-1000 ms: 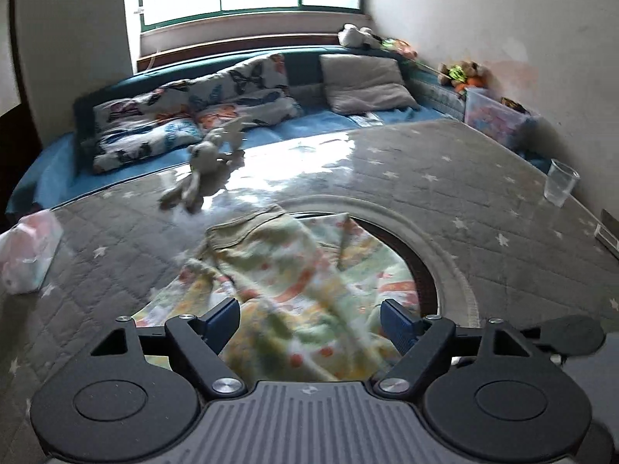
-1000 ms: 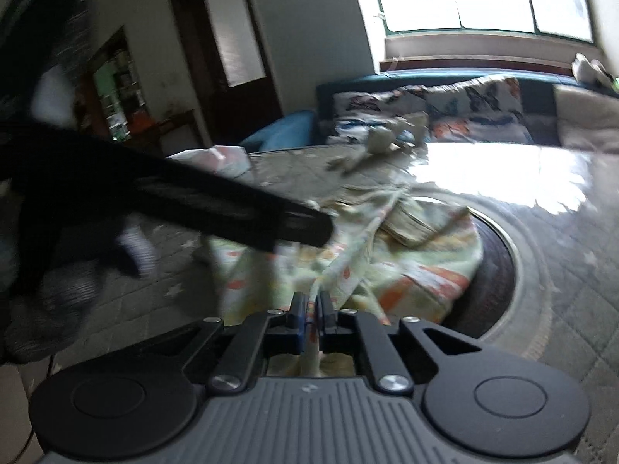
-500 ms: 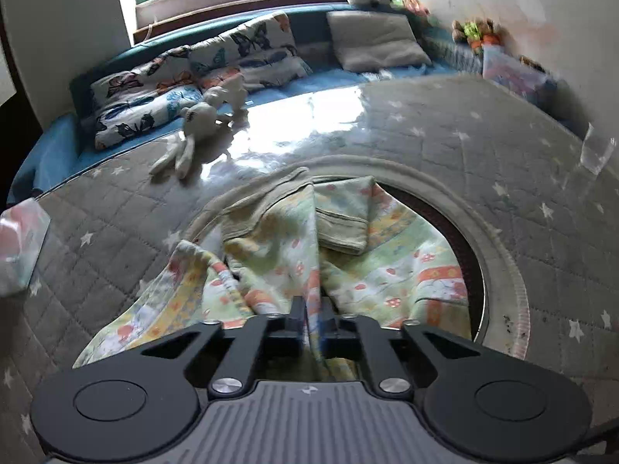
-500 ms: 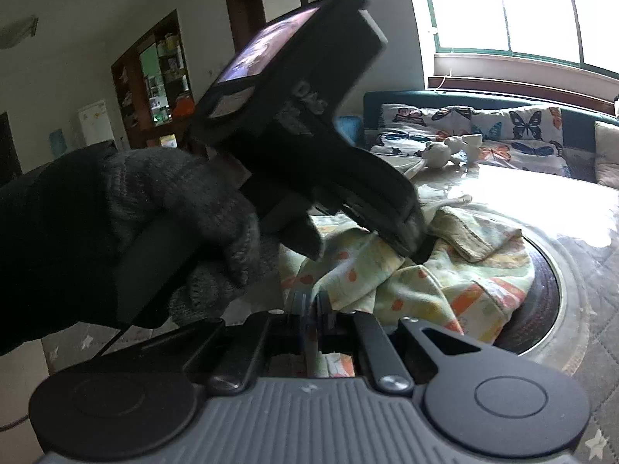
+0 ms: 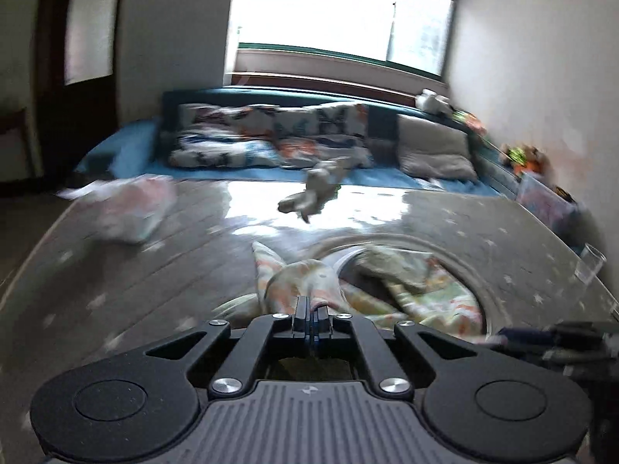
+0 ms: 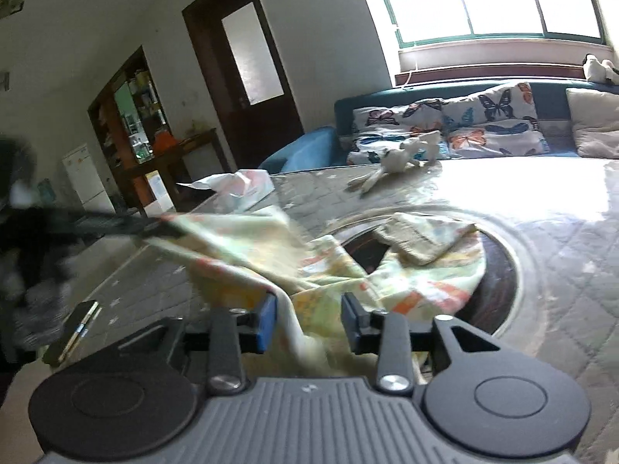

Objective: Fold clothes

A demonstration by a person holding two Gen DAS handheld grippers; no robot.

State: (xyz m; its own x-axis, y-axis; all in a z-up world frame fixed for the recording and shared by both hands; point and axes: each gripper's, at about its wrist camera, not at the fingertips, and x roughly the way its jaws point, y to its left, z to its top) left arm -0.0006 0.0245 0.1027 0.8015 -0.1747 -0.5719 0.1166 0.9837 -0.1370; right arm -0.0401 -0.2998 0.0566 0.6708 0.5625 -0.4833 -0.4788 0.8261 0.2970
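Observation:
A pale green patterned garment [image 6: 418,266] lies crumpled on the table over a dark round inset; it also shows in the left wrist view [image 5: 406,290]. My left gripper [image 5: 311,319] is shut on a bunched edge of the garment and pulls it out to the left; in the right wrist view it appears as a blurred dark shape [image 6: 116,226] holding the stretched cloth. My right gripper [image 6: 309,321] is open, with a fold of the garment hanging between its blue pads [image 6: 267,321].
A quilted star-pattern table cover [image 6: 561,290] spans the table. A stuffed rabbit [image 6: 398,162], a tissue pack [image 6: 240,189] and a phone [image 6: 71,330] lie on it. A clear cup [image 5: 590,263] stands at the right edge. A sofa with cushions [image 6: 464,123] is behind.
My right gripper has opened and let go of the garment. My left gripper, shut on the cloth, has swung away to the left, stretching the cloth.

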